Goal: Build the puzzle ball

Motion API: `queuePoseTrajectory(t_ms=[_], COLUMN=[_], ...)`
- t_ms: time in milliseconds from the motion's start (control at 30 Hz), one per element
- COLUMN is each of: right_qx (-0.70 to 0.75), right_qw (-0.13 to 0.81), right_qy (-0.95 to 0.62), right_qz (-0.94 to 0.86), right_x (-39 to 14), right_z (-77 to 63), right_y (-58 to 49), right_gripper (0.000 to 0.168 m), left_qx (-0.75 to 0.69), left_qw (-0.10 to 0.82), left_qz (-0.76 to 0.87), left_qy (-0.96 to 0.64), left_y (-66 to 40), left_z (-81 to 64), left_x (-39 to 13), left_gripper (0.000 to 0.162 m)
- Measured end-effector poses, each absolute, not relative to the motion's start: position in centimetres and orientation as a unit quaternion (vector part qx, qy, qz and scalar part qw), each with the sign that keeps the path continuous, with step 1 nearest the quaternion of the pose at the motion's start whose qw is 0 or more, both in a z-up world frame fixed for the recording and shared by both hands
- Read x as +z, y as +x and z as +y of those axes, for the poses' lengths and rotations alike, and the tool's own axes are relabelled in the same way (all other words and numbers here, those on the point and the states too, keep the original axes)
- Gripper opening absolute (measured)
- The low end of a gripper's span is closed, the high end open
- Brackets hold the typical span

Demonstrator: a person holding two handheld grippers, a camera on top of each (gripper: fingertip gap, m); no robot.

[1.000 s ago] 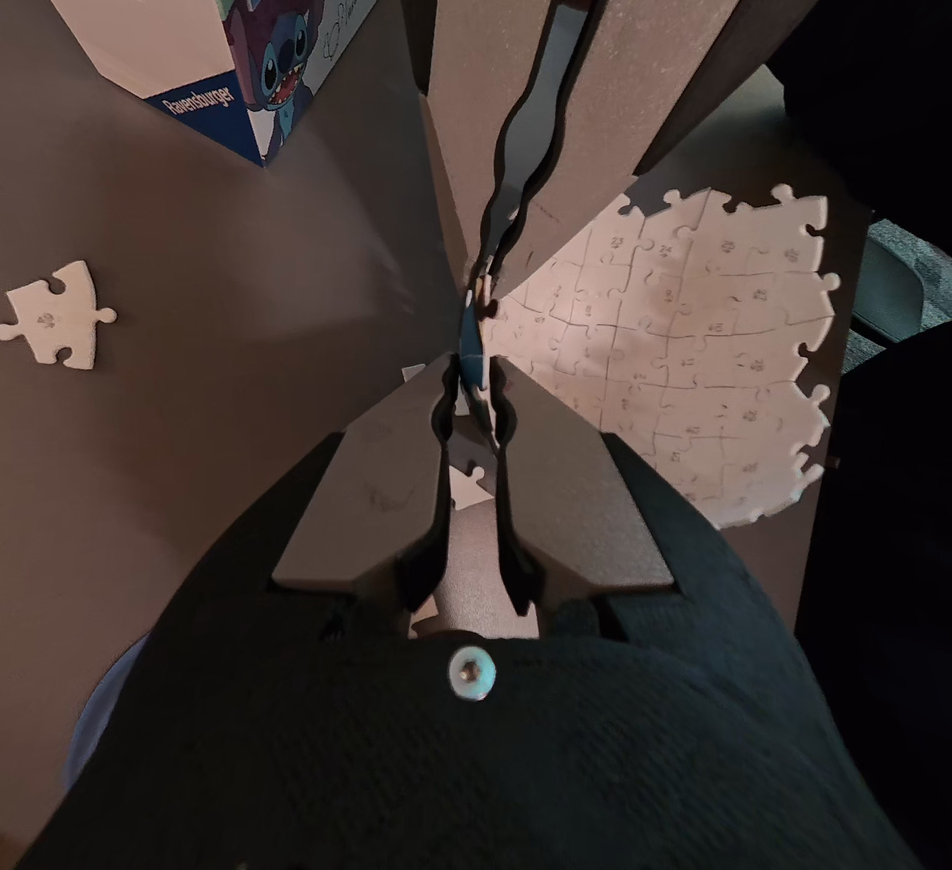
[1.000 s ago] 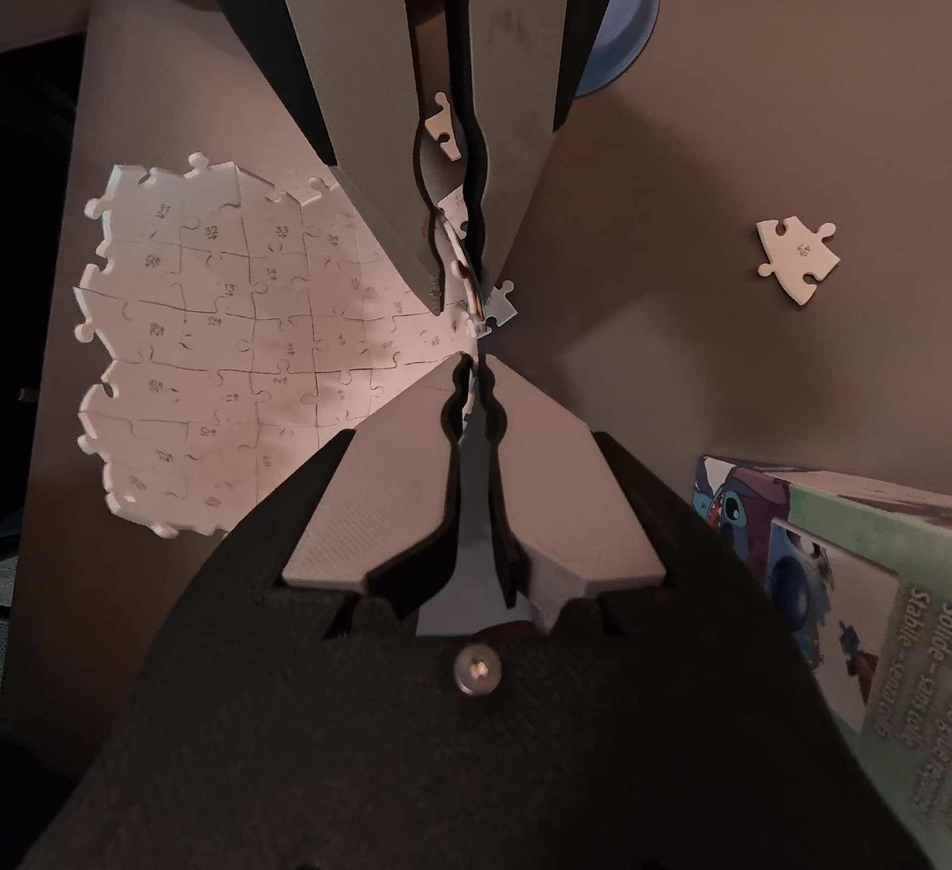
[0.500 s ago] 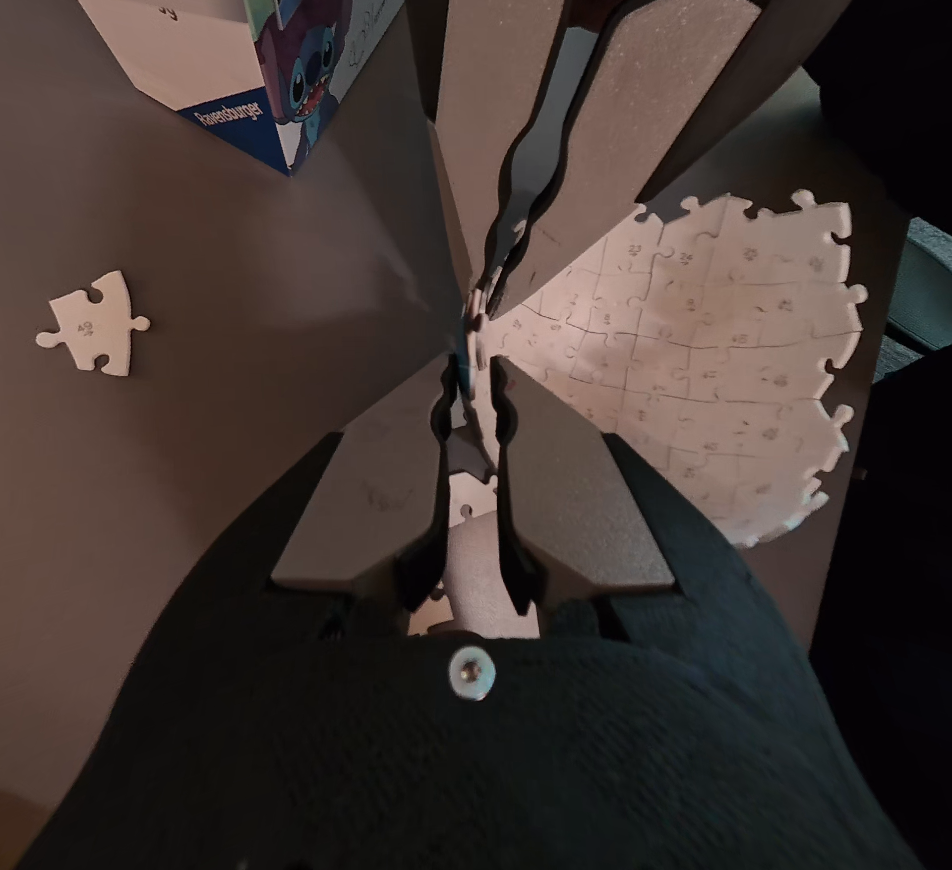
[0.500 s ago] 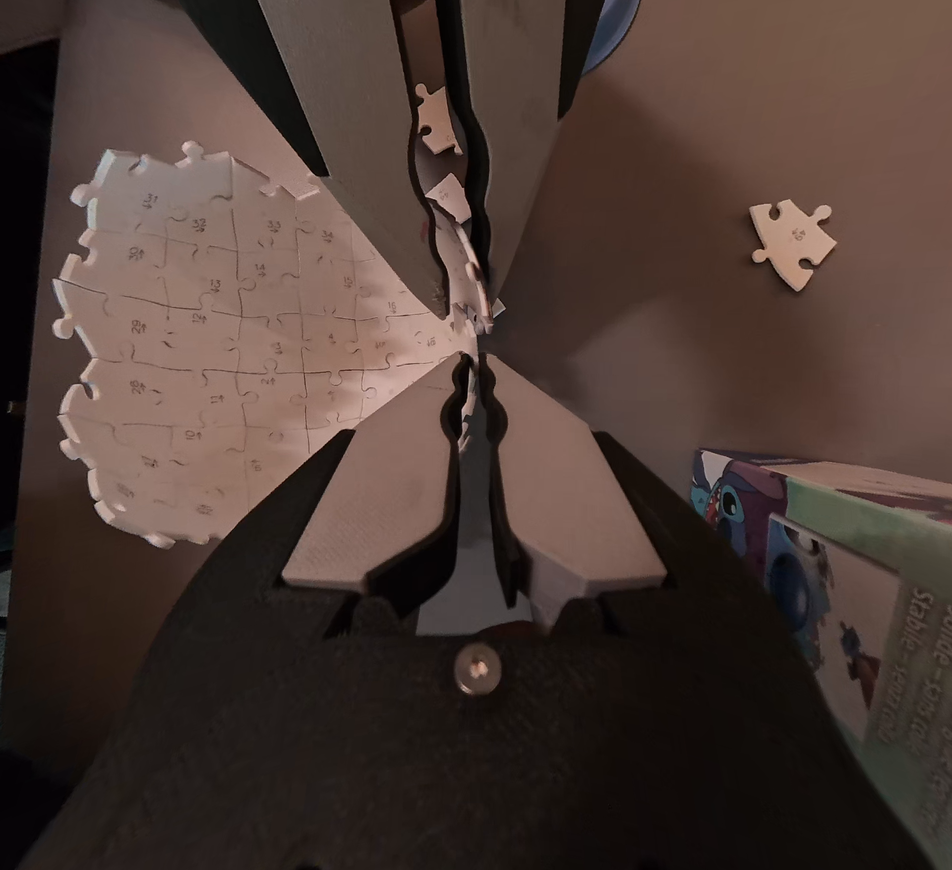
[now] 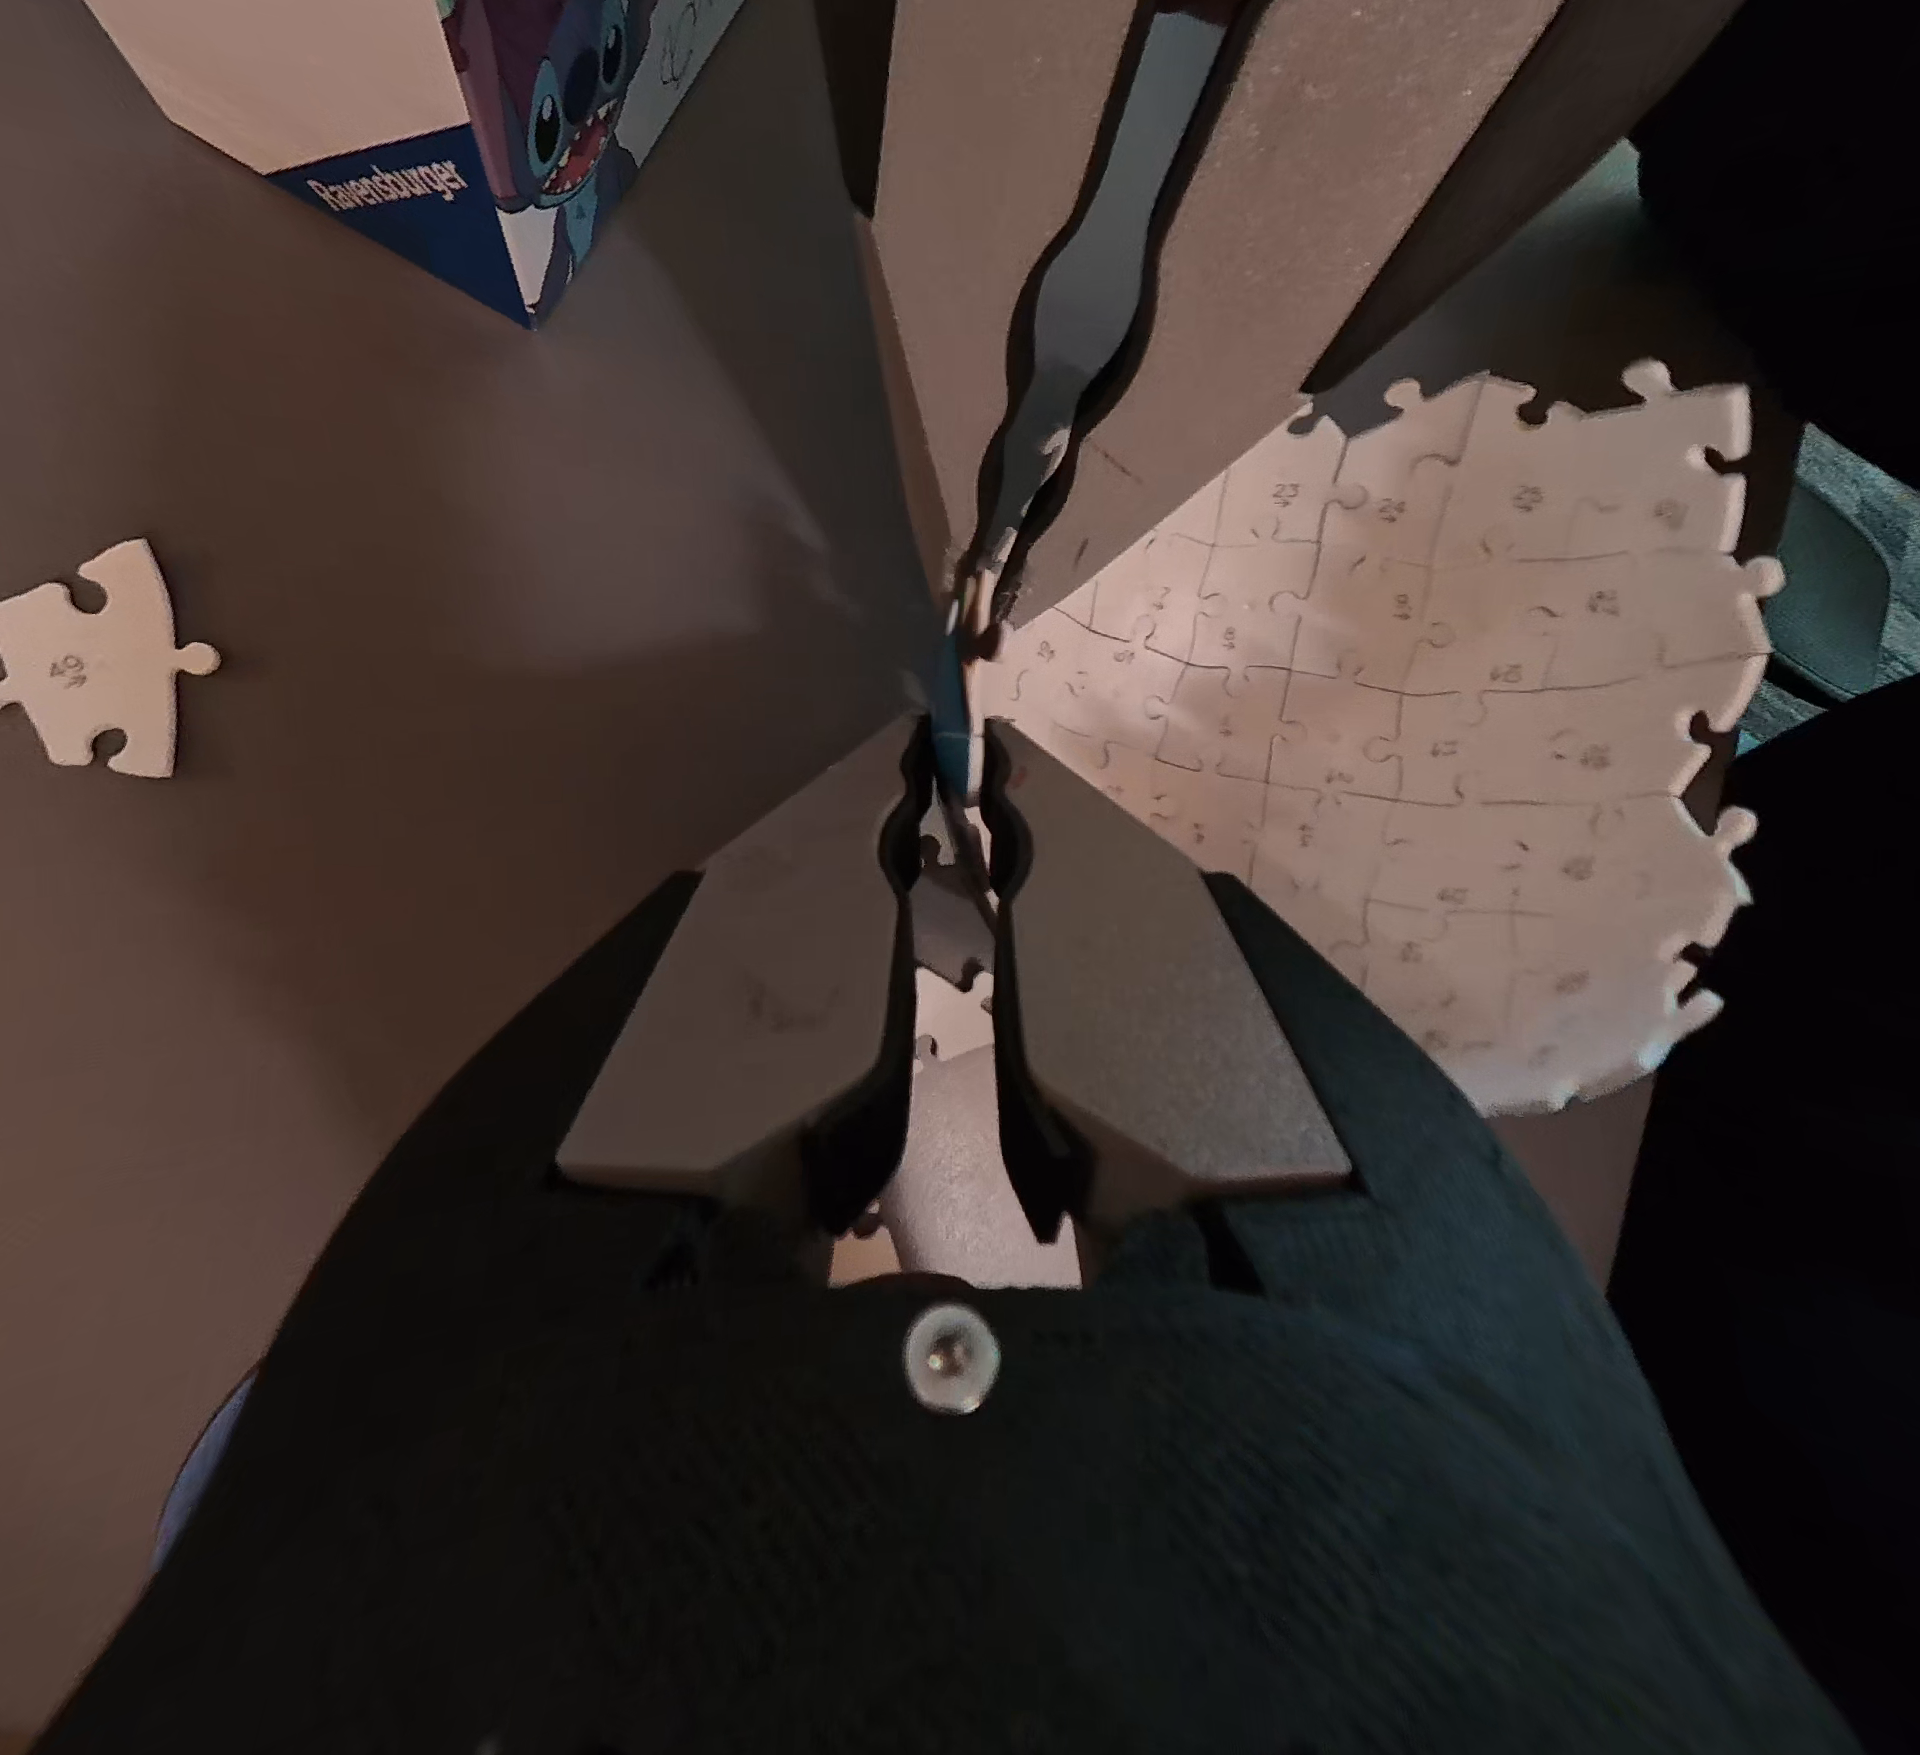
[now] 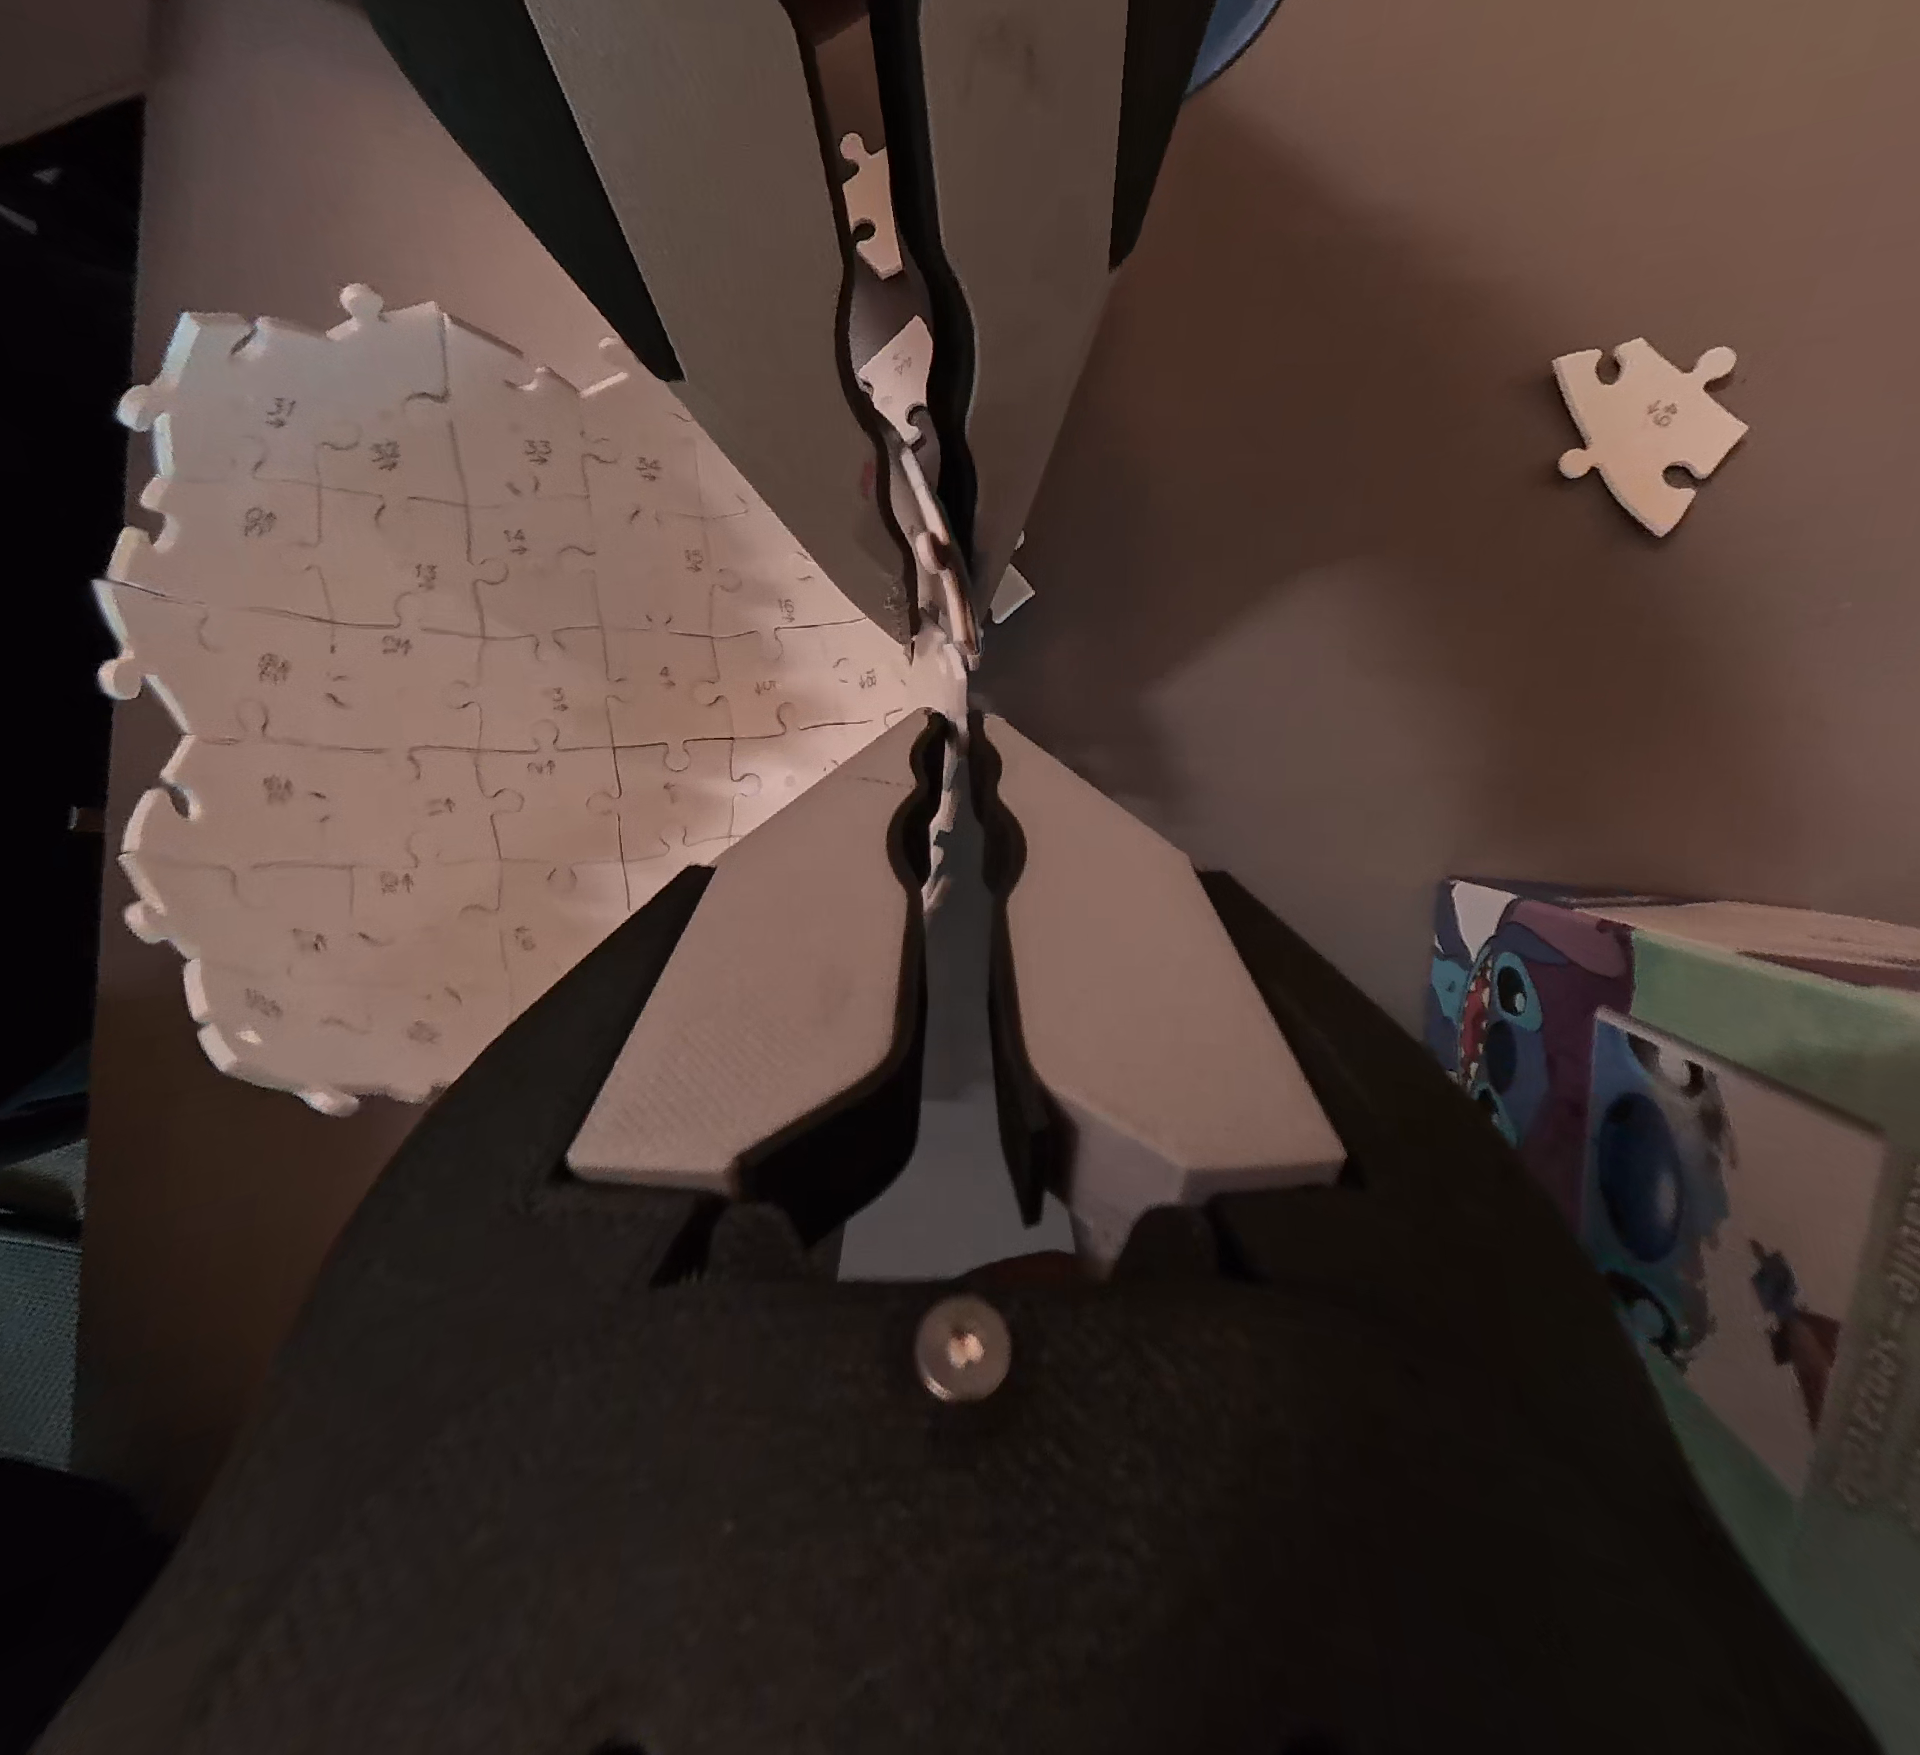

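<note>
One brown table (image 5: 364, 510). One puzzle box (image 6: 1714, 1134) at its edge. One curved, half-built puzzle ball shell (image 6: 416, 718), white numbered backs up, lifted between my claws. My left claw (image 5: 954, 739) is pinched narrow on a shell edge piece (image 5: 951, 718), blue face edge-on. My right claw (image 6: 951, 729) meets it tip to tip, narrow, clamping the same rim. One loose piece (image 6: 1652, 438) lies well apart.

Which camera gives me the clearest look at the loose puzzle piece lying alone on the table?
The right wrist view: the loose puzzle piece lies whole on the bare table, clear of both grippers. The left wrist view shows it too, but at the frame's left edge, slightly cropped.
</note>
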State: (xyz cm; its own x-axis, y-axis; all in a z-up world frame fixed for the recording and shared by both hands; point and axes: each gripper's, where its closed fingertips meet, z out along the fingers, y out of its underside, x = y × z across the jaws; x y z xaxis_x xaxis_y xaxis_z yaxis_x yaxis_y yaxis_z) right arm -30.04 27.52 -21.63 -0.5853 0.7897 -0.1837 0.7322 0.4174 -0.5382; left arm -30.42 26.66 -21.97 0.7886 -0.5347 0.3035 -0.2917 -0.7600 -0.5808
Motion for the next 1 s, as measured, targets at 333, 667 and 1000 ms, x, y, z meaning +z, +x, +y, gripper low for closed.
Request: queuePoseTrajectory(t_ms=[333, 667, 1000], right_qx=[0.302, 0.3, 0.307], right_qw=[0.045, 0.045, 0.051], right_qy=[-0.447, -0.443, -0.435], right_qz=[-0.841, -0.844, -0.845], right_x=[-21.4, -21.3, -20.4], right_z=[27.4, 27.3, 27.1], right_y=[-29.8, -29.6, -29.4], right_gripper=[0.0, 0.0, 0.0], left_qx=[-0.265, -0.208, -0.216], left_qw=[0.264, 0.285, 0.277], left_qz=[0.218, 0.227, 0.225], left_qy=[-0.901, -0.908, -0.909], left_y=[-30.4, -31.2, -31.0], left_z=[26.1, 26.5, 26.6], left_x=[-21.4, -20.2, -20.7], left_gripper=[0.011, 0.004, 0.002])
